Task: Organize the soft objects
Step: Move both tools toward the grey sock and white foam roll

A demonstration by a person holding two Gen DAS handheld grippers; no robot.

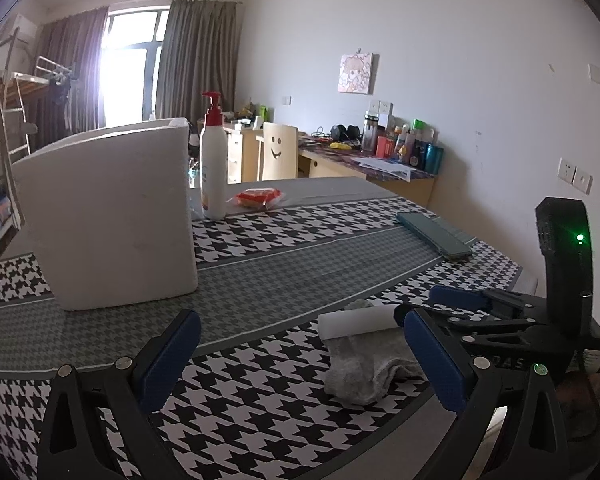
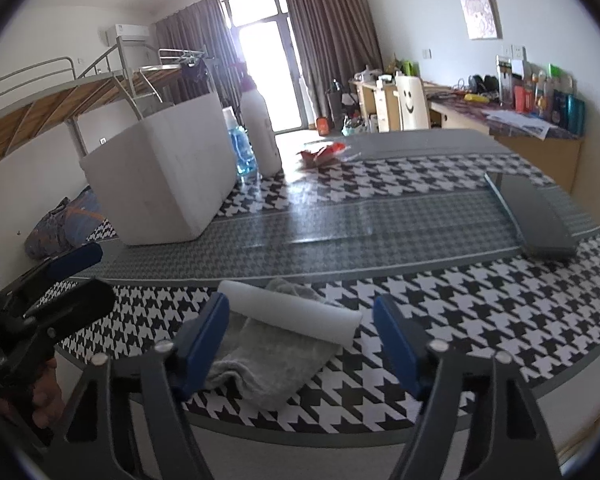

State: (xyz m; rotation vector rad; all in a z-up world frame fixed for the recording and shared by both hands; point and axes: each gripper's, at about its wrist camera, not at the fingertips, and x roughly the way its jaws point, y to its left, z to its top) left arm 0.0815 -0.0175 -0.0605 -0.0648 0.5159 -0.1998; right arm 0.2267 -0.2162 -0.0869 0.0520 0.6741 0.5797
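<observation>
Lying near the front edge of the houndstooth-covered desk (image 2: 480,308) is a limp grey sock (image 2: 268,360), and a white foam roll (image 2: 292,312) rests across its far end. The right gripper (image 2: 300,336) hangs just above them with its blue pads spread, one to each side of the roll and sock, neither pad pressing on them. The left gripper (image 1: 300,360) is spread too, with nothing between its pads; the sock (image 1: 364,364) lies just inside its right finger. A white square foam bin (image 1: 108,216) stands well apart at the back left.
</observation>
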